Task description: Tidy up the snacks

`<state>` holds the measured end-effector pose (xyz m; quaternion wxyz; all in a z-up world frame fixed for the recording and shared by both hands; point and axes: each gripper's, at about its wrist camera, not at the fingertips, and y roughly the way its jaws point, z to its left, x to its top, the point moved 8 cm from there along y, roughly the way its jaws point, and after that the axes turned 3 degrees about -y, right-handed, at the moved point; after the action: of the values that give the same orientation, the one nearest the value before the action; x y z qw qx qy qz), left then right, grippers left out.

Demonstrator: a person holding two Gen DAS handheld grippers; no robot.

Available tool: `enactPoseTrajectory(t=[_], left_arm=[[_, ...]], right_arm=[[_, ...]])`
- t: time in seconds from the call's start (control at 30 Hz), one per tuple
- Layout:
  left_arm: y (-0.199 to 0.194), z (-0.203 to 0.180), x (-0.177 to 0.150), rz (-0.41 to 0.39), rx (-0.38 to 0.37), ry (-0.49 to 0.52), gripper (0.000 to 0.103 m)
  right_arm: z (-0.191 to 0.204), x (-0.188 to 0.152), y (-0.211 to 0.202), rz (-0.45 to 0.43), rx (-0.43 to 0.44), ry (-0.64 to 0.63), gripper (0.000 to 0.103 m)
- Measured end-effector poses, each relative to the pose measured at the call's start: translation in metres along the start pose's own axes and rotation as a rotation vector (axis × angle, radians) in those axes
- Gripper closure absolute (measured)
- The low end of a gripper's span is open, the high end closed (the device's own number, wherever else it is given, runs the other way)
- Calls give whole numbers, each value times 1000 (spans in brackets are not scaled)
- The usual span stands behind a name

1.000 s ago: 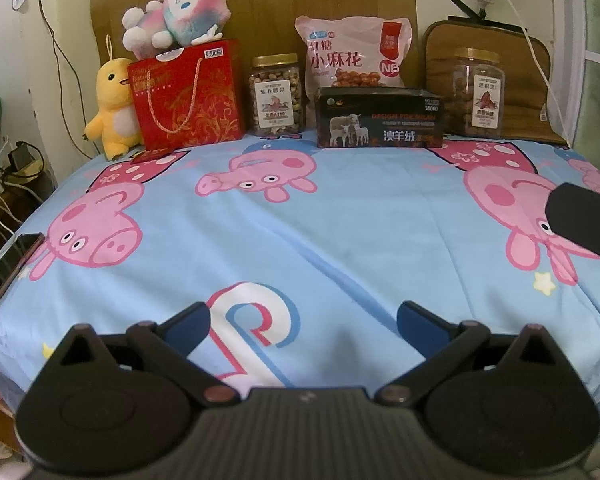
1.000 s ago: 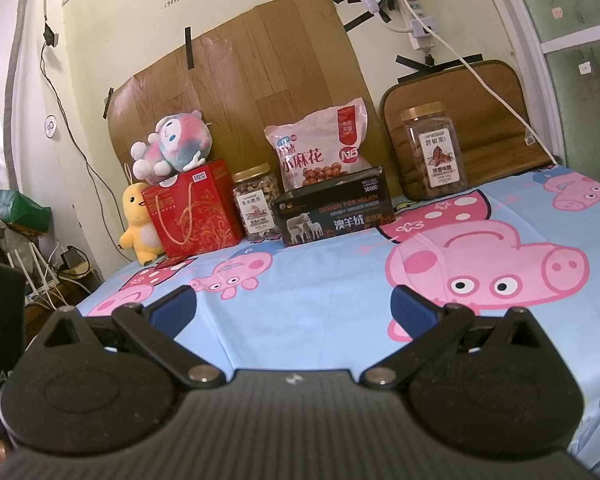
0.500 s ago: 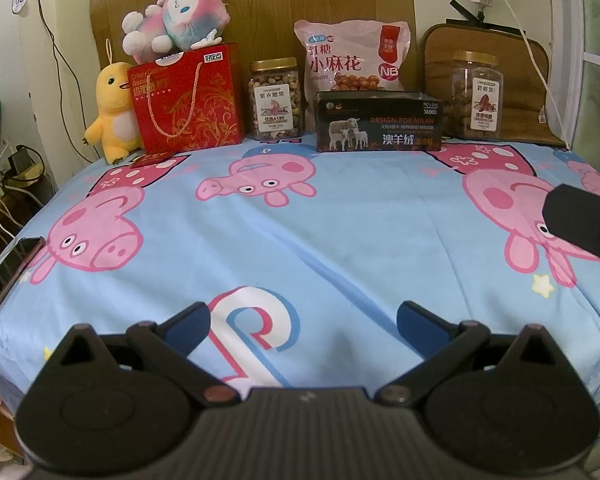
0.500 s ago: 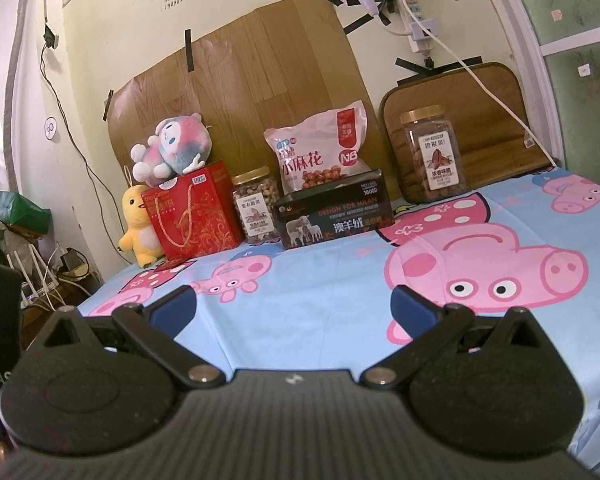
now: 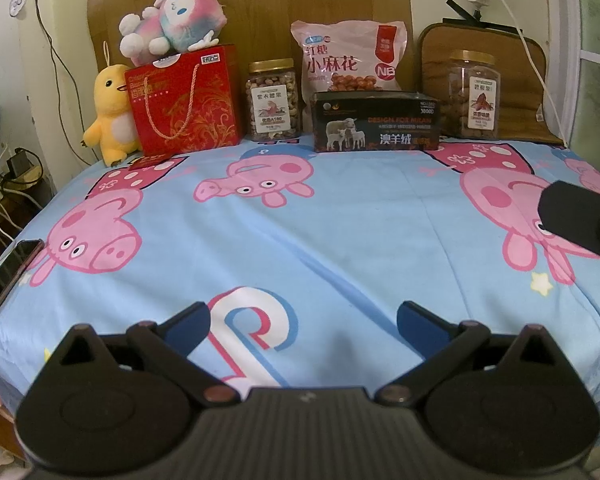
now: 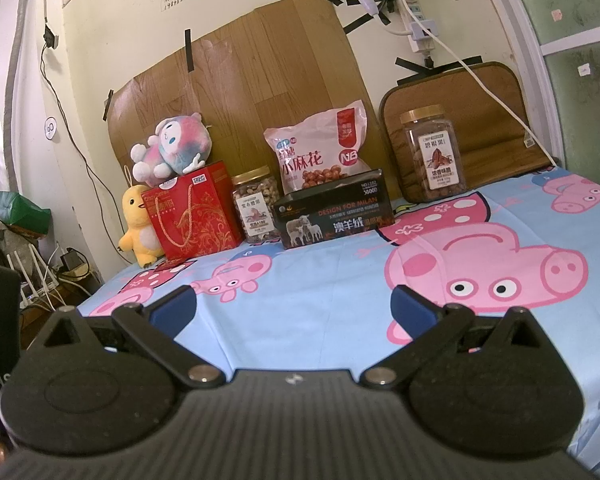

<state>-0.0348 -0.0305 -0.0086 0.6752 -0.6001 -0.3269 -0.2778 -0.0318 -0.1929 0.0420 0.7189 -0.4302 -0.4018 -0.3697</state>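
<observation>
Snacks line the far edge of the bed. A red gift box (image 5: 186, 100) (image 6: 196, 212) stands at the left. Right of it stand a nut jar (image 5: 273, 100) (image 6: 255, 204), a pink snack bag (image 5: 348, 56) (image 6: 320, 148) behind a black box (image 5: 376, 122) (image 6: 334, 210), and a second jar (image 5: 475, 94) (image 6: 432, 152) at the right. My left gripper (image 5: 304, 320) and right gripper (image 6: 294, 308) are both open and empty, low over the near part of the bed, far from the snacks.
A yellow duck plush (image 5: 110, 114) stands beside the red box and a pink plush (image 5: 174, 20) lies on top of it. A phone (image 5: 8, 276) lies at the bed's left edge. The right gripper's body (image 5: 580, 216) shows at the right of the left wrist view.
Both views have tilted slightly downward, so the row of snacks sits lower in frame. Both grippers stay open and nothing on the bed has moved.
</observation>
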Motion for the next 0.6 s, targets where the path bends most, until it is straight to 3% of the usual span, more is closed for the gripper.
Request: enactPoseTrajectory(t=[0.6], left_arm=[[0, -1, -1, -7, -9, 13, 0]], right_arm=[[0, 0, 0, 1, 0, 1, 0]])
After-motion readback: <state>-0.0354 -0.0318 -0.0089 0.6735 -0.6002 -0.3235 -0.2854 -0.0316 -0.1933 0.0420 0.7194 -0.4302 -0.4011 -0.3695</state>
